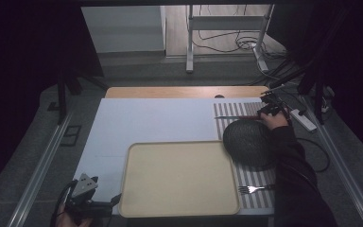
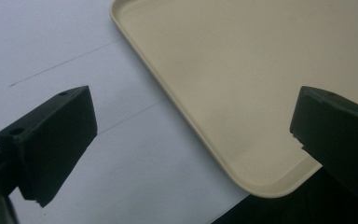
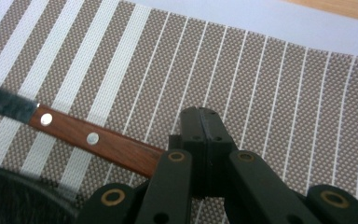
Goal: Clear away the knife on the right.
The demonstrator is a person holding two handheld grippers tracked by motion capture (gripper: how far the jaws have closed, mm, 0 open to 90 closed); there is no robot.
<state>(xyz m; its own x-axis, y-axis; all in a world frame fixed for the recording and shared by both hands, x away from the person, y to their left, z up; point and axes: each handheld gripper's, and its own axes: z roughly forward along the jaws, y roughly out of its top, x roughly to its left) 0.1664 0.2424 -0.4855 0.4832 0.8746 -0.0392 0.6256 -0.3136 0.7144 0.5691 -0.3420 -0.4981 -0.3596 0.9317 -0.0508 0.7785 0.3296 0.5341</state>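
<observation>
I am clamping my right gripper (image 3: 204,140) on the end of the knife's (image 3: 93,140) wooden handle, at about two o'clock on the table, on the mat (image 3: 270,84) just beyond the bowl (image 1: 248,142). I judge the work is only beginning: the tray (image 1: 179,208) is bare, and the fork (image 1: 251,189) is waiting at five o'clock. My left gripper (image 2: 186,140) is hanging open at seven o'clock beside the tray's corner. The handle is riveted reddish wood, the blade dull steel, the mat a striped weave, the tray smooth and round-cornered.
</observation>
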